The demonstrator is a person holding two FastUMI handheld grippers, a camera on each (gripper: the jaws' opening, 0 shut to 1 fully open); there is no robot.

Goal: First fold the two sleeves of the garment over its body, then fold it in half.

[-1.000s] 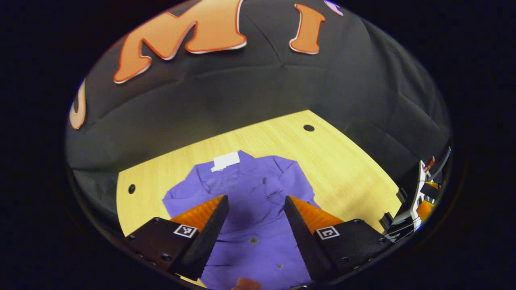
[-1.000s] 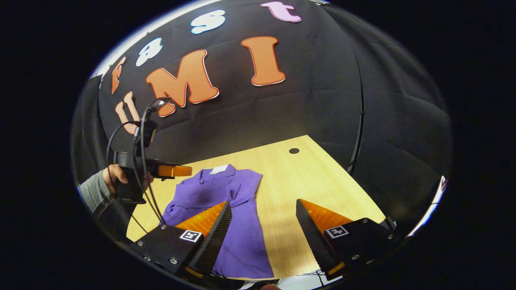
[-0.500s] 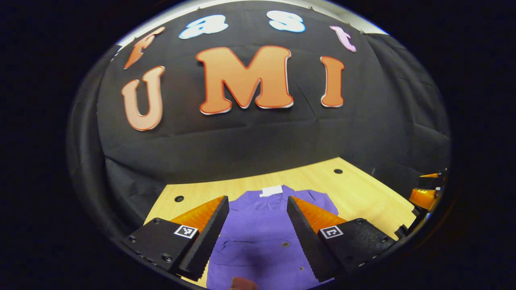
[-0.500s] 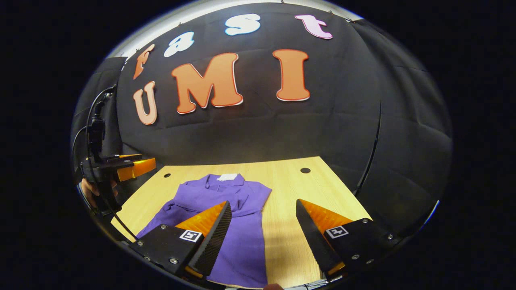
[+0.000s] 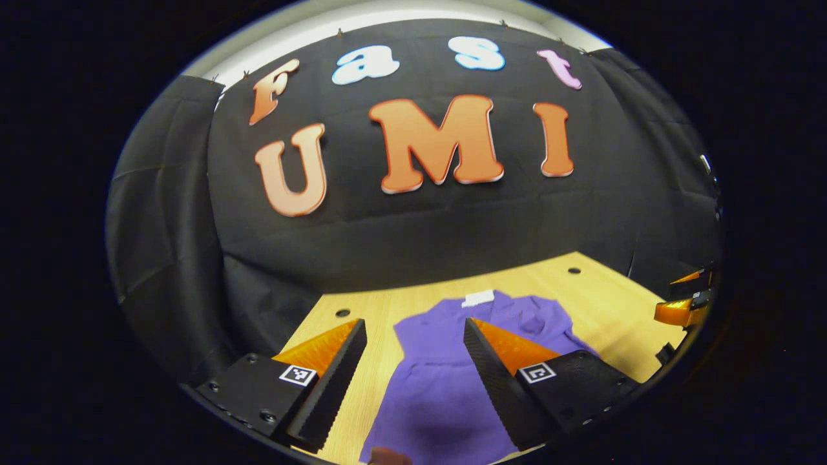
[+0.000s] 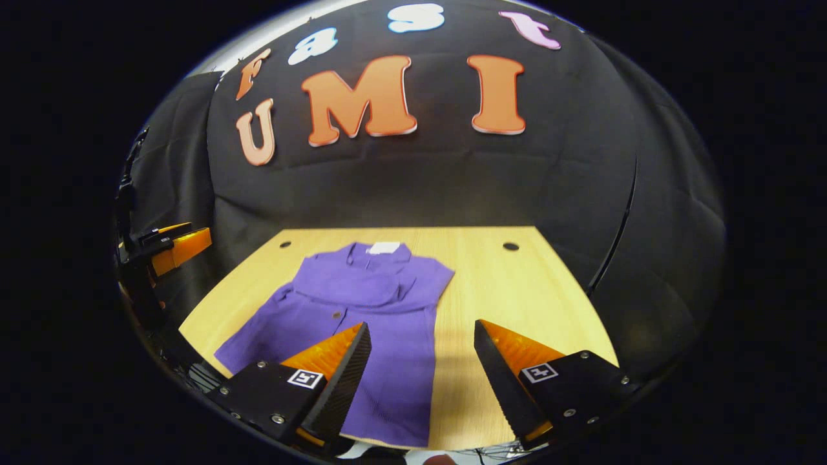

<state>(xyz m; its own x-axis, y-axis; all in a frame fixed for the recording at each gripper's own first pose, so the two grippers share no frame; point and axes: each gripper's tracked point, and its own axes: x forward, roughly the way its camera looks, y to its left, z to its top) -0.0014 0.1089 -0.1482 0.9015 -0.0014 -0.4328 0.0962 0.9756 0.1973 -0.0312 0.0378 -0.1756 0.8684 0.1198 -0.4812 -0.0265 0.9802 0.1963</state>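
A: Garment (image 6: 362, 323) — purple, buttoned front, collar at the far end with a white tag (image 6: 384, 247) lying on it. Spread flat on the table, hem toward the camera.

B: Sleeves?

A: In the right gripper view, cloth lies doubled across the chest just below the collar, a fold line running side to side. The lower body flares out wider toward the near left. I can't tell each sleeve apart.

B: Surface and room?

A: Light wooden table (image 6: 504, 284), two dark round holes near its far edge. Black cloth wall (image 6: 420, 181) behind and on both sides, creased.

B: Tools against the garment?

A: Right gripper (image 6: 420, 368) is held above the near edge, fingers spread wide, nothing between them. Its left finger overlaps the hem in view; the right finger sits over bare wood. Left gripper (image 5: 413, 368) also gapes wide and empty, raised above the garment (image 5: 446, 387), which shows between its fingers. No contact with the cloth by either.

B: The other gripper?

A: Each view catches it at the edge, well apart from the garment.
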